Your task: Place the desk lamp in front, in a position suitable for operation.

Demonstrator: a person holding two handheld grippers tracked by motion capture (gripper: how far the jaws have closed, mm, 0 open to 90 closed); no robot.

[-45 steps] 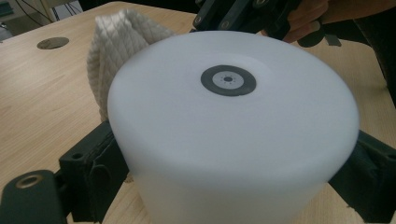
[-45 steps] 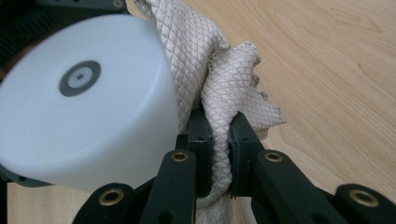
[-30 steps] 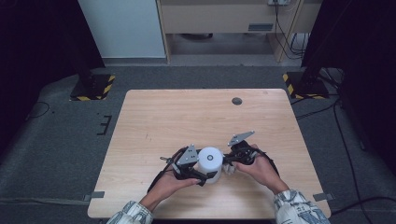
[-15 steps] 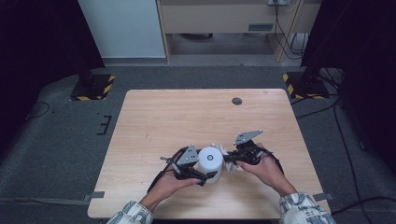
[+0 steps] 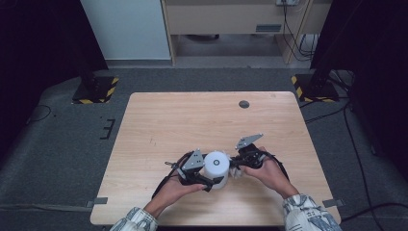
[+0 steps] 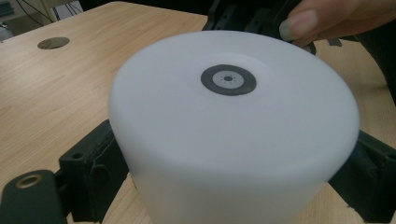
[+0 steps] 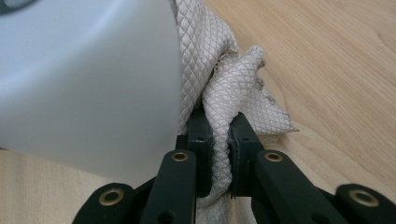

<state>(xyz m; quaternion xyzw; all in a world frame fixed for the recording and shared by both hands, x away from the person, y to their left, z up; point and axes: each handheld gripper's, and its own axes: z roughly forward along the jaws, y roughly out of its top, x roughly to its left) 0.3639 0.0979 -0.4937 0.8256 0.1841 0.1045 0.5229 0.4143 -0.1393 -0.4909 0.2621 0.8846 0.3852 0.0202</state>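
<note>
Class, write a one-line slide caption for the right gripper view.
Right gripper pinches a quilted beige cloth against a white cylinder.

Wooden table (image 5: 192,120), grey carpet floor (image 5: 57,159), pale cabinet (image 5: 127,26), dark curtains (image 5: 38,38)

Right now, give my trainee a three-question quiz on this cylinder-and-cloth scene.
1. True or false: the right gripper is shut on the cloth.
2. What does the left gripper hold? A) a dark bottle B) the white cylinder C) nothing
3. What small dark round thing lies on the table near the far edge?

Key
1. True: its jaws pinch a fold of the quilted cloth beside the cylinder.
2. B: a jaw presses each side.
3. The round disc, perhaps a hole cover.
</note>
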